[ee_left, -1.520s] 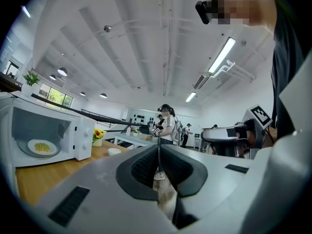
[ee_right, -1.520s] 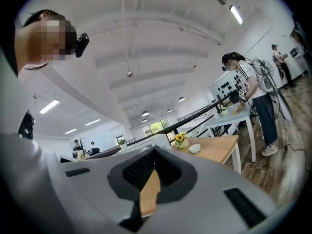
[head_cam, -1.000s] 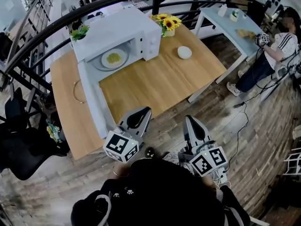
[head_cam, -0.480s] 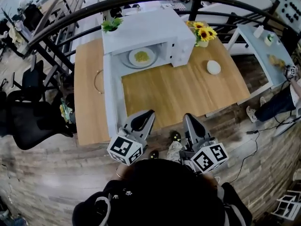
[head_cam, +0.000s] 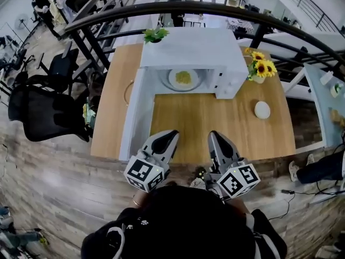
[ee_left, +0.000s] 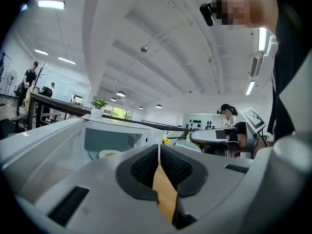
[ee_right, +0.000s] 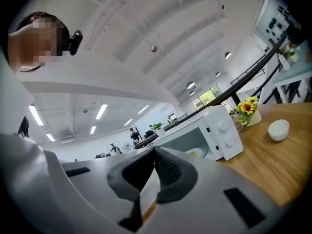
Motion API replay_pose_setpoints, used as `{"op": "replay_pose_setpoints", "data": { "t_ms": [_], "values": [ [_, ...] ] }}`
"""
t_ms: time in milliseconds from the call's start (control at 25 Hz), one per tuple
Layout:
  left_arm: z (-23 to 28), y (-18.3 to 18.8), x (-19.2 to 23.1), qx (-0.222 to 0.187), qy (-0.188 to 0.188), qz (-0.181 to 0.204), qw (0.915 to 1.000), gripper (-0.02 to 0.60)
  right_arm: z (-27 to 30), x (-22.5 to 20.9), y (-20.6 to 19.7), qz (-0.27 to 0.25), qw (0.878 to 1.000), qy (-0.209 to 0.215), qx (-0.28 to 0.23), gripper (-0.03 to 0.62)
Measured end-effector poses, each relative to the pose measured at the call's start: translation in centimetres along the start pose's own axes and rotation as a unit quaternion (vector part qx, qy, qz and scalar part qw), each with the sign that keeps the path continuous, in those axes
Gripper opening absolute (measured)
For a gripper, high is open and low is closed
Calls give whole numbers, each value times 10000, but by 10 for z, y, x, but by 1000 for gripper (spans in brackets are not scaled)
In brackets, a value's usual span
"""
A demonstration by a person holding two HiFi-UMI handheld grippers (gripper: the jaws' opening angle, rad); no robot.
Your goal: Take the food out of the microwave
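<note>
Facing the open microwave (head_cam: 188, 50), both claws clenched and empty.
I hold the left claw (head_cam: 172, 135) and right claw (head_cam: 213, 135) side by side above the desk's (head_cam: 232, 136) near edge, each with jaws pressed together on nothing. The yellow food (head_cam: 183, 77), perhaps noodles though too small to tell, lies on a plate (head_cam: 173, 80) inside the cavity; the door (head_cam: 136, 120) hangs open to the left. A white bowl (head_cam: 262, 110) and sunflowers (head_cam: 260, 69) stand right of the microwave.

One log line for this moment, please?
microwave: door open | plate of food: inside, untouched | left tool: shut, empty | right tool: shut, empty | both: over near edge of table
</note>
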State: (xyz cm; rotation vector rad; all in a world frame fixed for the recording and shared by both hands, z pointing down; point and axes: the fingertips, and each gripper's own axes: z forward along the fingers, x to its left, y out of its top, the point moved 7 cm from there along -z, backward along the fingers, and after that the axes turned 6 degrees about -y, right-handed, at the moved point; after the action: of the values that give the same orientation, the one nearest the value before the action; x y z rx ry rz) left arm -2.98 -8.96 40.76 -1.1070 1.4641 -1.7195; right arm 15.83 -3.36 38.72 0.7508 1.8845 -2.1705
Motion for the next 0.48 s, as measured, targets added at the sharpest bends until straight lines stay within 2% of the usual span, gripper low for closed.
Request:
{"op": "replay_pose_setpoints", "data": {
  "t_ms": [240, 480],
  "values": [
    [19, 2, 2, -14, 466, 19, 9989, 21, 7, -27, 15, 75, 9995, 302, 90, 2],
    [45, 6, -3, -89, 679, 56, 9976, 21, 7, -58, 29, 116, 9991, 369, 149, 2]
  ]
}}
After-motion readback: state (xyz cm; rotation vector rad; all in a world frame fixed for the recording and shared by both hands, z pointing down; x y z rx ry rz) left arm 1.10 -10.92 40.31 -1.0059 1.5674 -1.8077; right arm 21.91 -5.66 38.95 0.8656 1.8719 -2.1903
